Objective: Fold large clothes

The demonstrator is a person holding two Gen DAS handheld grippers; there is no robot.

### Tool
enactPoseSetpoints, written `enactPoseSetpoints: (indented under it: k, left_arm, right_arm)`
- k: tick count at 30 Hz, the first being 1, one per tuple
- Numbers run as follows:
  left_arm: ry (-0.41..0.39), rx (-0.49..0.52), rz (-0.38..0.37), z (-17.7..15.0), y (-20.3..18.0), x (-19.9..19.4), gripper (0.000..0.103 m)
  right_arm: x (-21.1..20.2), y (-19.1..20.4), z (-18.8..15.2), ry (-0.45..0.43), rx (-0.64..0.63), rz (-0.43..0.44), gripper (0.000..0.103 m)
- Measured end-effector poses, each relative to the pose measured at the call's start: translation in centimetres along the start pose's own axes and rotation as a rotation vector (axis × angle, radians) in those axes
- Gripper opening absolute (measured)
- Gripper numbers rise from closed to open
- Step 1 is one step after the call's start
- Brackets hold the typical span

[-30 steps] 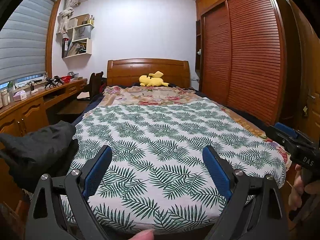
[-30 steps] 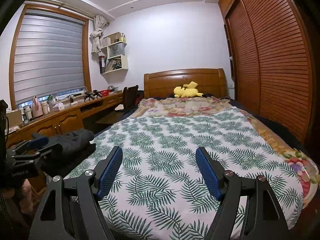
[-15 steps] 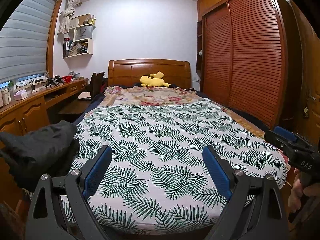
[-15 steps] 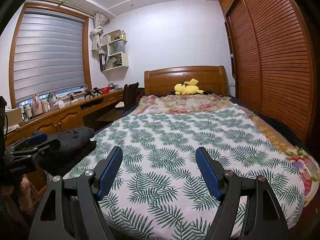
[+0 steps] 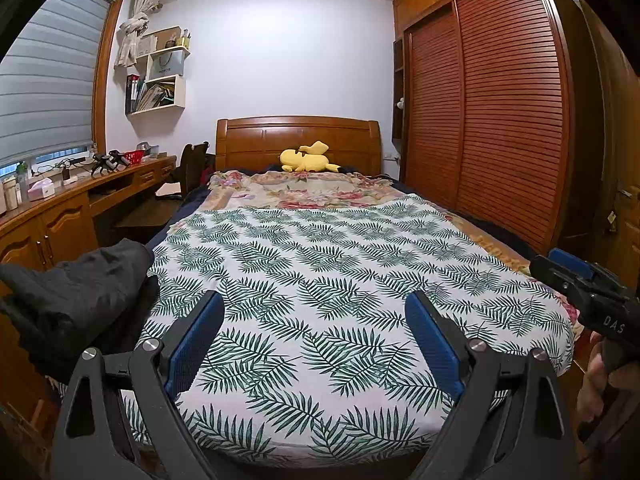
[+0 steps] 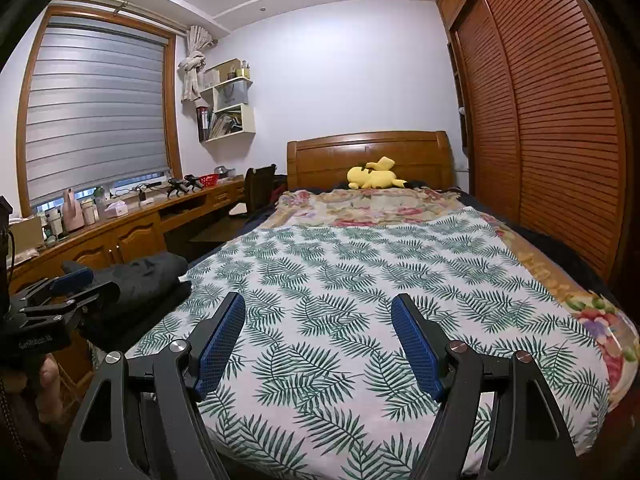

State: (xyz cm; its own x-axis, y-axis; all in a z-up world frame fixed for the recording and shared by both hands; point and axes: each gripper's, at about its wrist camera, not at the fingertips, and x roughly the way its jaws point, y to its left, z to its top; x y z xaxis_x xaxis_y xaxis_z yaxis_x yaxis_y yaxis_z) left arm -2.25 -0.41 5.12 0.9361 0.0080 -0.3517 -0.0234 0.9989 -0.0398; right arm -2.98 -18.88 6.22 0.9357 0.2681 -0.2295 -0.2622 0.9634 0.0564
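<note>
One dark, black fabric garment [image 5: 76, 292] is seen bunched in a soft heap at the near left corner of the bed, left of the left gripper [image 5: 316, 340] and just ahead of it; in the right wrist view the same heap [image 6: 148, 280] lies left of the right gripper [image 6: 318, 340], close behind the left gripper's tips. Whether it is loosely folded or merely piled cannot be told, since only its rumpled top and side are shown. The heap fits either a garment waiting to be spread out or one already set aside after folding.

Both grippers are held with their blue-padded fingers spread wide, and nothing is caught between them. They are pointed along the bed from its foot end, above the white bedspread printed with green fern leaves [image 5: 344, 272], presumably because that broad flat cloth serves as the folding surface. The spread is kept smooth and bare ahead of both grippers, which would leave room for a large garment to be laid out.

Farther ahead, a floral quilt [image 5: 304, 192] is laid across the head end, and a yellow plush toy [image 5: 306, 158] is rested against the wooden headboard, well apart from the working area. A slatted wooden wardrobe [image 5: 500, 120] is stood to the right, a long wooden desk [image 6: 132, 224] to the left.
</note>
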Motion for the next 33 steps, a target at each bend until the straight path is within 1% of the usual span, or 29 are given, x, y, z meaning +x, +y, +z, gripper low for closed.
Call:
enactPoseSetpoints:
  k: [33]
  left_arm:
    - [-0.002, 0.002, 0.002, -0.2, 0.2, -0.2, 0.092]
  right_arm:
    - [0.5, -1.1, 0.1, 0.007, -0.008, 0.006, 0.077]
